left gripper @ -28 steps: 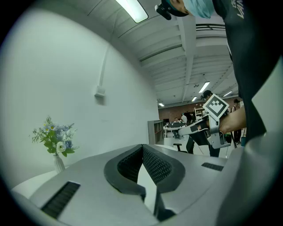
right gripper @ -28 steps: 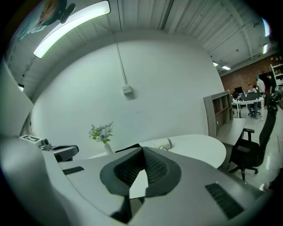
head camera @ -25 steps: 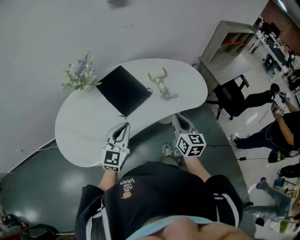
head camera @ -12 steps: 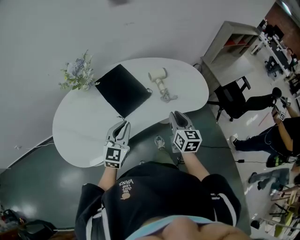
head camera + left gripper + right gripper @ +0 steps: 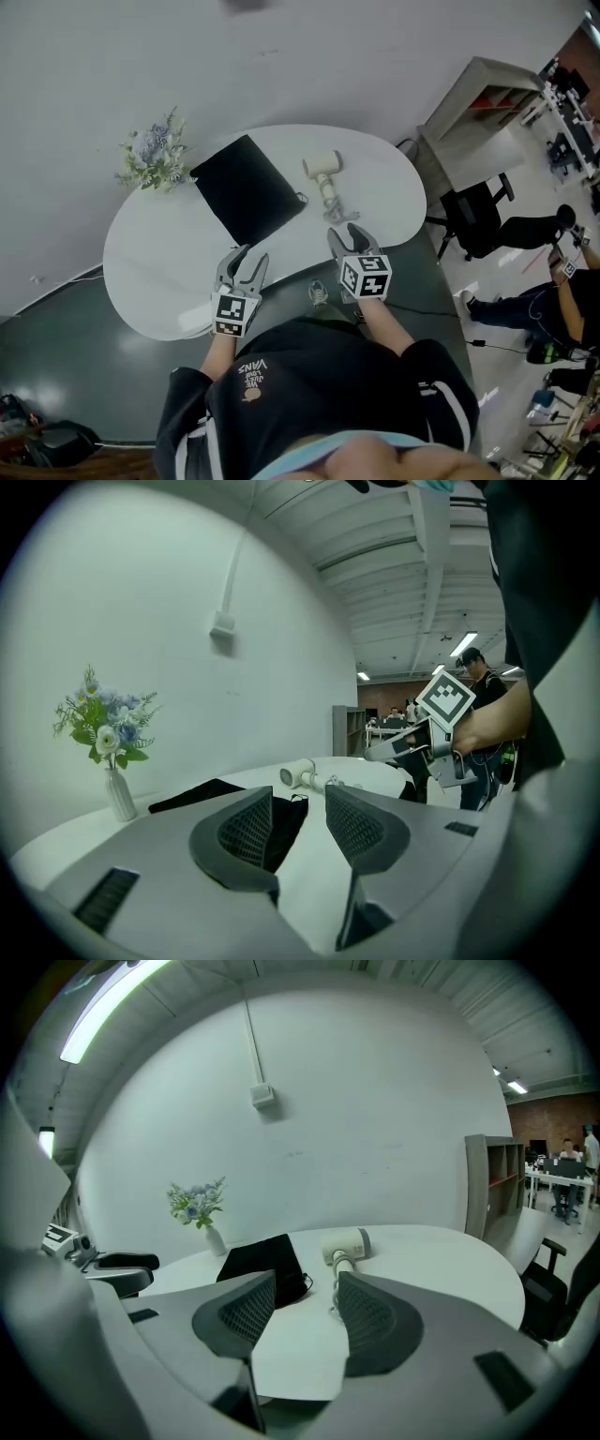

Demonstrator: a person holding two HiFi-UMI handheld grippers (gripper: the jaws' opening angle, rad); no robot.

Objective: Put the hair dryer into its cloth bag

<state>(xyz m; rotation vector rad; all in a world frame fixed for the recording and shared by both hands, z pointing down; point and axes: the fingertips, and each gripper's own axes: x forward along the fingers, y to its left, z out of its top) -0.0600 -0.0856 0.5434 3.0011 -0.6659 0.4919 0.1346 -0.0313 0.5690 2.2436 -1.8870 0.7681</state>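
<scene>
Black cloth bag flat on white table, cream hair dryer at its 3 o'clock. My left gripper, right gripper: jaws opening, nothing between. I'd take dryer handle first.

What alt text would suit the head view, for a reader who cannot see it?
Seen from above, a person holds the left gripper and right gripper, jaws opening and empty, at the near edge of a white table. Beyond lie a black cloth bag, a white hair dryer and a vase of flowers.
</scene>
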